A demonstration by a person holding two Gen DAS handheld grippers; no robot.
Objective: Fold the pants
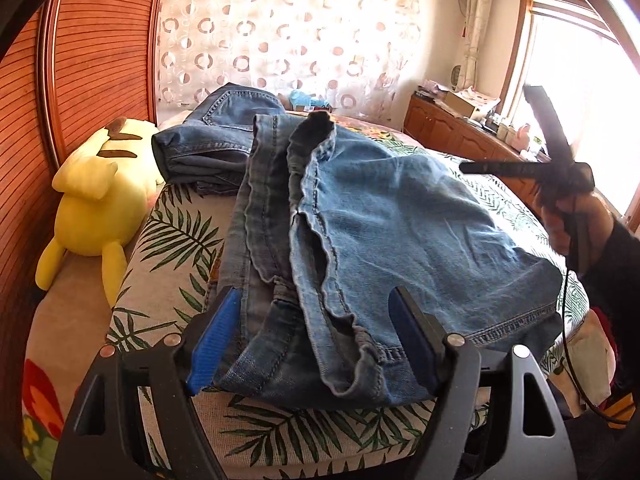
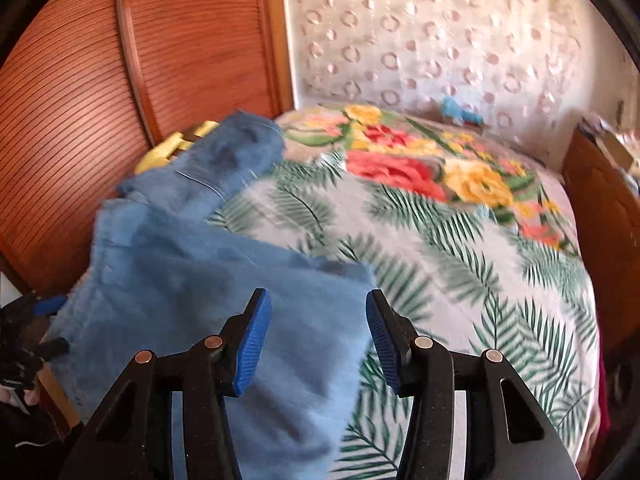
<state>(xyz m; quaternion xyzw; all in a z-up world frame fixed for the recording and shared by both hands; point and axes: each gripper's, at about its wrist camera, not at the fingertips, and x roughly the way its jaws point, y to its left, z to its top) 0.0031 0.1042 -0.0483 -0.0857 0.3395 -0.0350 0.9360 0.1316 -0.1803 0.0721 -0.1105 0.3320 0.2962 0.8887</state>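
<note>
Light blue jeans (image 1: 384, 224) lie folded on the flowered bed cover, the waist end nearest me. My left gripper (image 1: 316, 316) is open, its blue pads either side of the near bunched edge of the jeans, low over the cloth. My right gripper (image 2: 318, 334) is open and empty, held above the right part of the jeans (image 2: 208, 300); it shows in the left wrist view (image 1: 560, 168), raised at the right. The right wrist view is blurred by motion.
A darker pair of folded jeans (image 1: 212, 140) lies at the far end of the bed (image 2: 460, 240). A yellow plush toy (image 1: 100, 196) lies at the left by the wooden headboard (image 1: 80, 60). A wooden cabinet (image 1: 460, 136) stands at the right under the window.
</note>
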